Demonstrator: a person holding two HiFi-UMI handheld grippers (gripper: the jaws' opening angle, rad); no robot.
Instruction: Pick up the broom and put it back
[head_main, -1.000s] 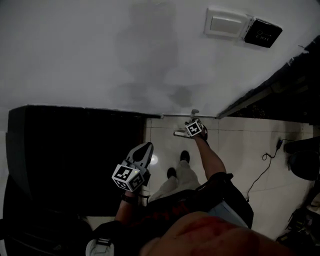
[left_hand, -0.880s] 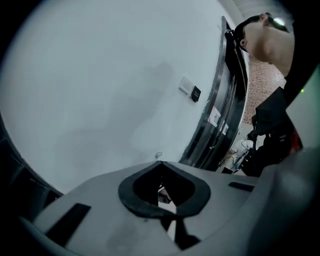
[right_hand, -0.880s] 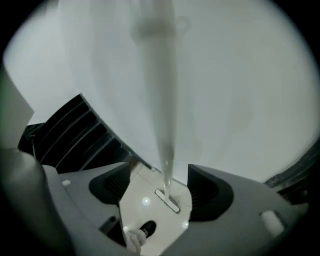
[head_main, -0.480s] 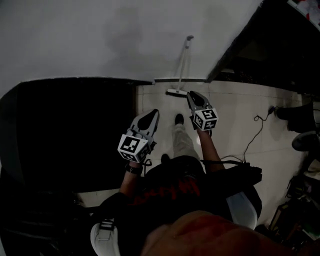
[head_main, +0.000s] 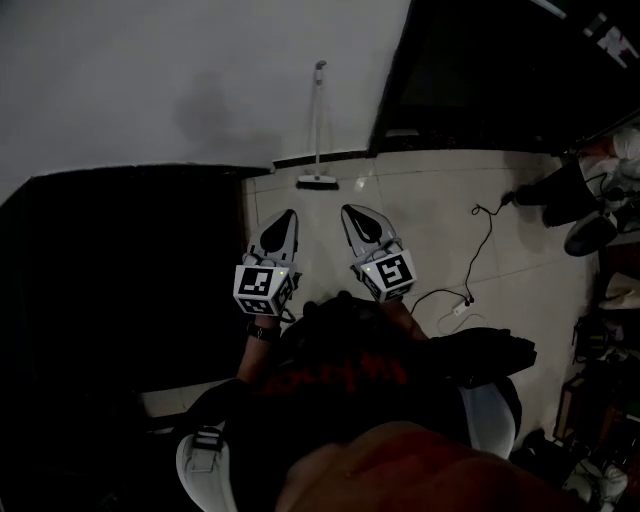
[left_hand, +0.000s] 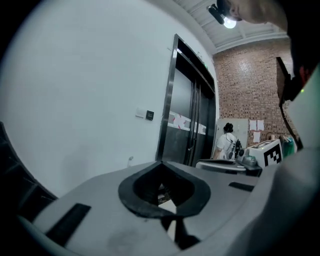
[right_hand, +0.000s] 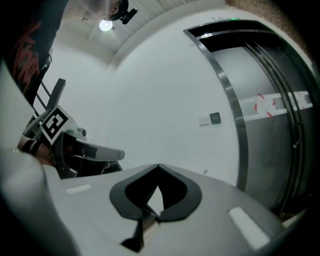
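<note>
The broom (head_main: 317, 128) leans upright against the white wall, its head (head_main: 316, 183) on the tiled floor by the skirting. Nothing holds it. My left gripper (head_main: 285, 216) and right gripper (head_main: 353, 211) hover side by side in front of me, a good step short of the broom, both shut and holding nothing. In the left gripper view the jaws (left_hand: 160, 163) meet at a point, and the broom's handle tip (left_hand: 130, 159) shows small against the wall. The right gripper view has its jaws (right_hand: 158, 166) closed, with the left gripper (right_hand: 75, 146) at its left.
A dark steel lift door (head_main: 480, 70) stands right of the broom. A black block (head_main: 120, 280) fills the left. A cable with a plug (head_main: 470, 262) trails over the tiles at right, near a crouching person (head_main: 585, 175). Another person (left_hand: 225, 142) stands far off.
The right gripper, which was at the broom handle a second ago, has let go and drawn back beside the left one. The broom stays against the wall. The view has swung right.
</note>
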